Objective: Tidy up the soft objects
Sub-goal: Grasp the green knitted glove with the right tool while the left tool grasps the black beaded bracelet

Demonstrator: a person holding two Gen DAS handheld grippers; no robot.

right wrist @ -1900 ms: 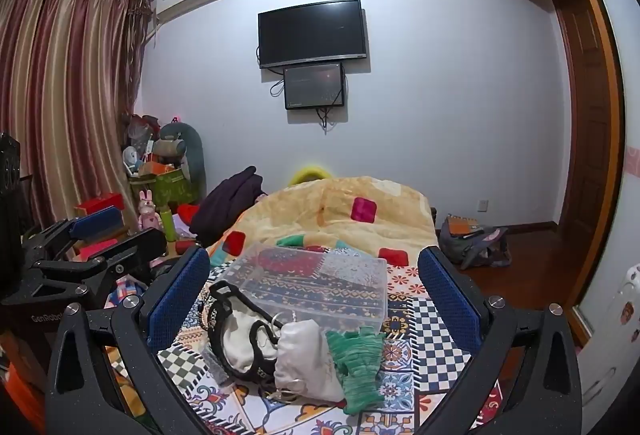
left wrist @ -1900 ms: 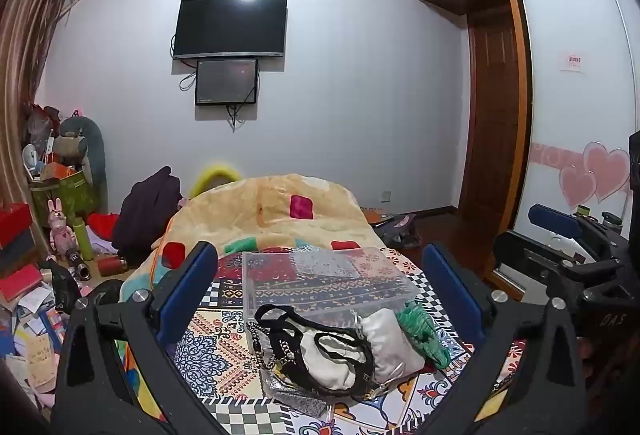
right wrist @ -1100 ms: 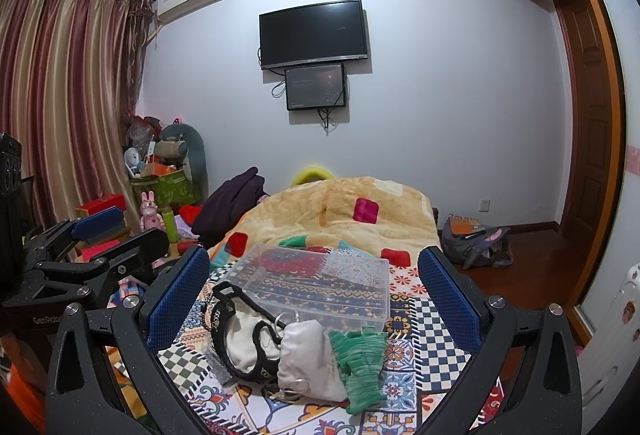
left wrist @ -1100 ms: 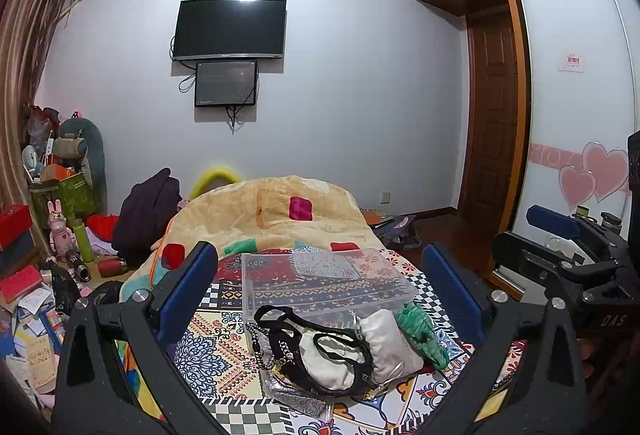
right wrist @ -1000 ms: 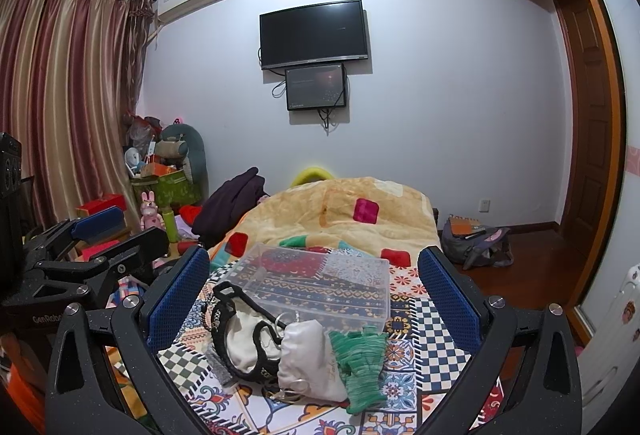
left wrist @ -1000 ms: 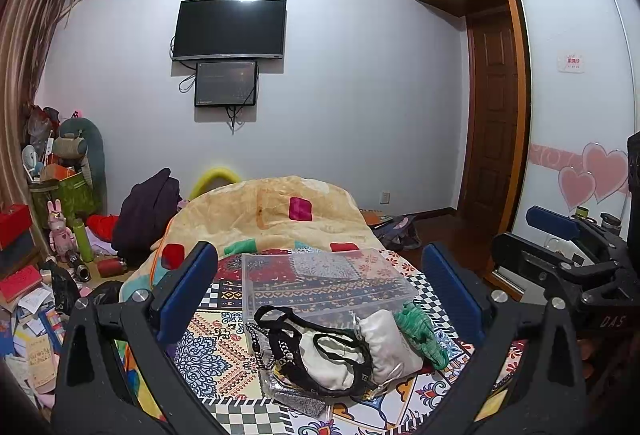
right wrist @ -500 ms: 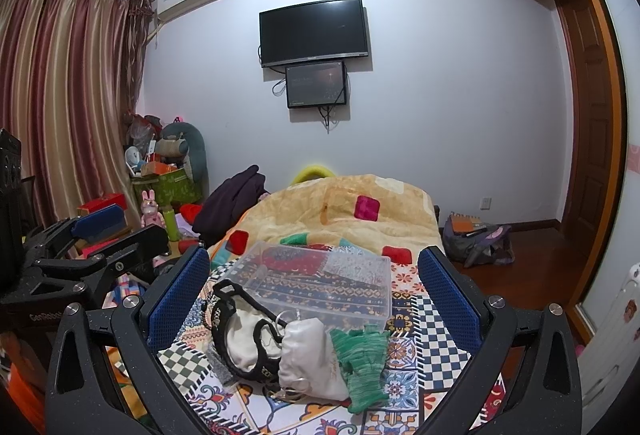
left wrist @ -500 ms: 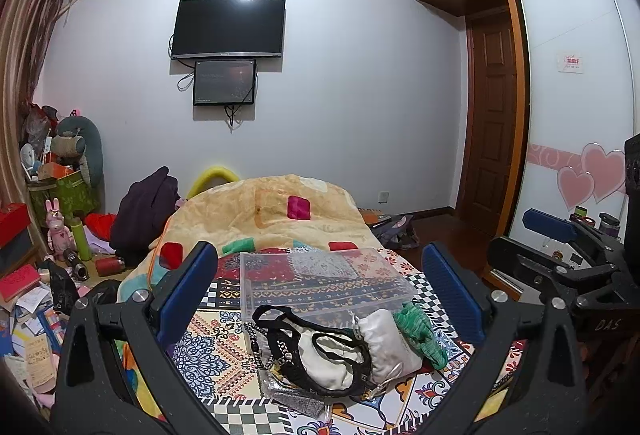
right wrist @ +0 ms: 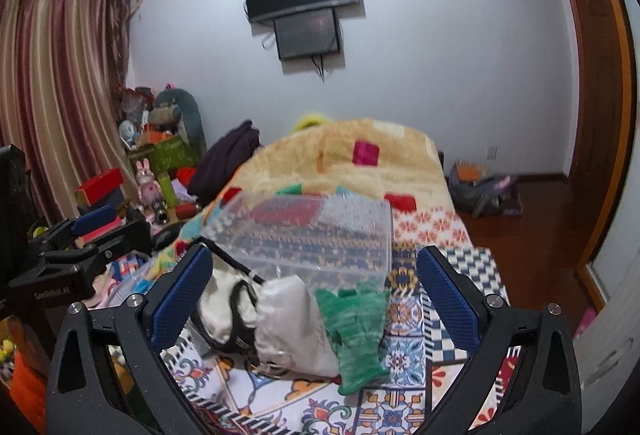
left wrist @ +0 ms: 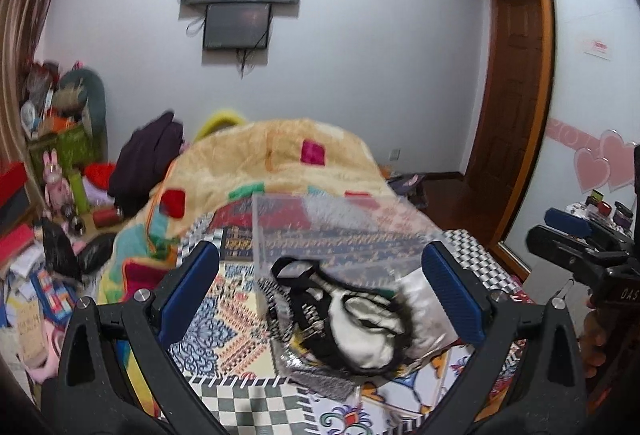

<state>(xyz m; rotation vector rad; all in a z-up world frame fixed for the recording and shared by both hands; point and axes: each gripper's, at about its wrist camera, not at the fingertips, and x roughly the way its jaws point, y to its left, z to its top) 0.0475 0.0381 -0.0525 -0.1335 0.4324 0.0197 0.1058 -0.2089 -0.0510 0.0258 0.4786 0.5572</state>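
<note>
A pile of soft items lies on the patterned bedspread (left wrist: 208, 339): a white bag with black straps (left wrist: 352, 319), a silvery pouch (right wrist: 292, 319) and a green knitted glove (right wrist: 356, 331). A clear plastic box (left wrist: 336, 235) stands just behind them; it also shows in the right wrist view (right wrist: 308, 235). My left gripper (left wrist: 320, 295) is open, hovering over the white bag. My right gripper (right wrist: 314, 299) is open, over the pouch and glove. Neither holds anything.
A beige quilt (left wrist: 280, 159) with coloured squares is heaped at the bed's far end. Clutter, toys and boxes (right wrist: 156, 163) line the left wall by the curtain. A bag (right wrist: 480, 191) lies on the wooden floor at the right. A wardrobe door (left wrist: 588, 115) stands at the right.
Both grippers have moved forward and down toward the pile, which now looks larger and closer. Both stay open and empty.
</note>
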